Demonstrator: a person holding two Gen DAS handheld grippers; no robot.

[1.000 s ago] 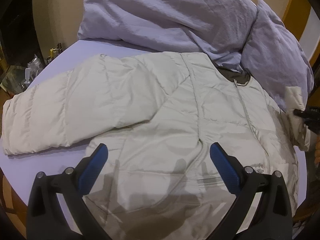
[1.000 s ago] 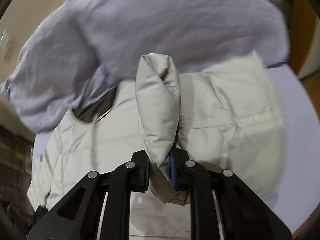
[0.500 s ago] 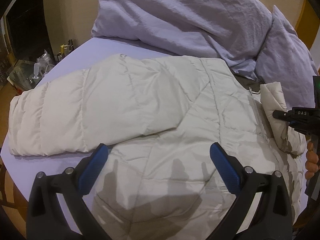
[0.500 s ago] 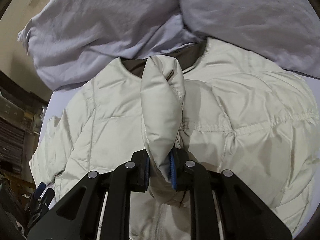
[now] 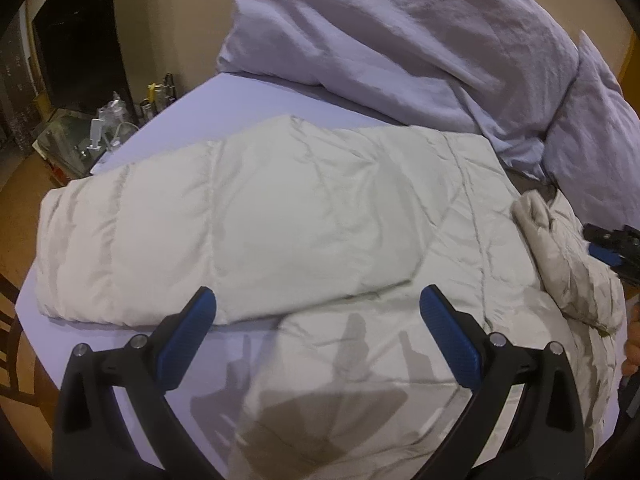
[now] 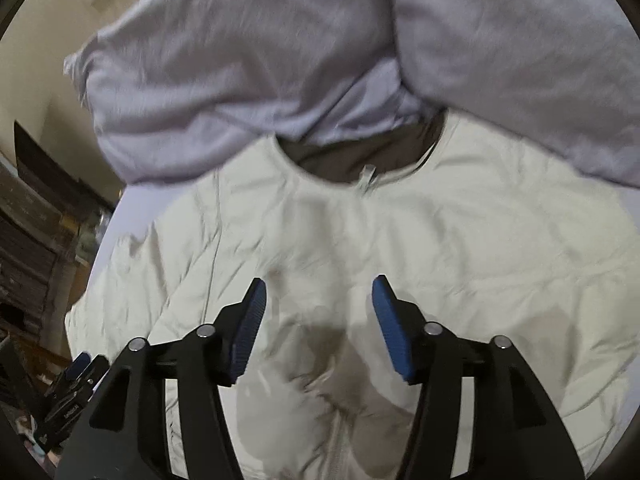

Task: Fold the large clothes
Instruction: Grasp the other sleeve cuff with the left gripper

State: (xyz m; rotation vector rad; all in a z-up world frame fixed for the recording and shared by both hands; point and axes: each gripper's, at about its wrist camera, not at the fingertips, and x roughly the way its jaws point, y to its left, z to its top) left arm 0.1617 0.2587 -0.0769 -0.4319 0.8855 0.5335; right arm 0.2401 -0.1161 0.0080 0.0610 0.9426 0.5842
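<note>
A cream puffer jacket (image 5: 360, 220) lies front up on the lilac bed sheet (image 5: 248, 92), its one sleeve (image 5: 132, 240) stretched out to the left. My left gripper (image 5: 316, 300) hovers open over the jacket's lower part, holding nothing. The other sleeve (image 5: 568, 276) lies folded across the chest. My right gripper (image 6: 320, 284) is above that sleeve (image 6: 340, 372); its jaws are opening and the pads do not touch the fabric. The dark-lined collar (image 6: 368, 156) is beyond it. The right gripper (image 5: 612, 248) shows at the left wrist view's right edge.
A crumpled lilac duvet (image 5: 400, 40) and a pillow (image 5: 592, 132) are heaped at the bed's head, touching the collar. A cluttered glass table (image 5: 80, 136) stands beside the bed on the left. A hand (image 5: 632, 344) shows at the right edge.
The right gripper carried the sleeve cuff over the chest, then opened and dropped it onto the jacket. The left gripper drifted toward the outstretched sleeve, still open.
</note>
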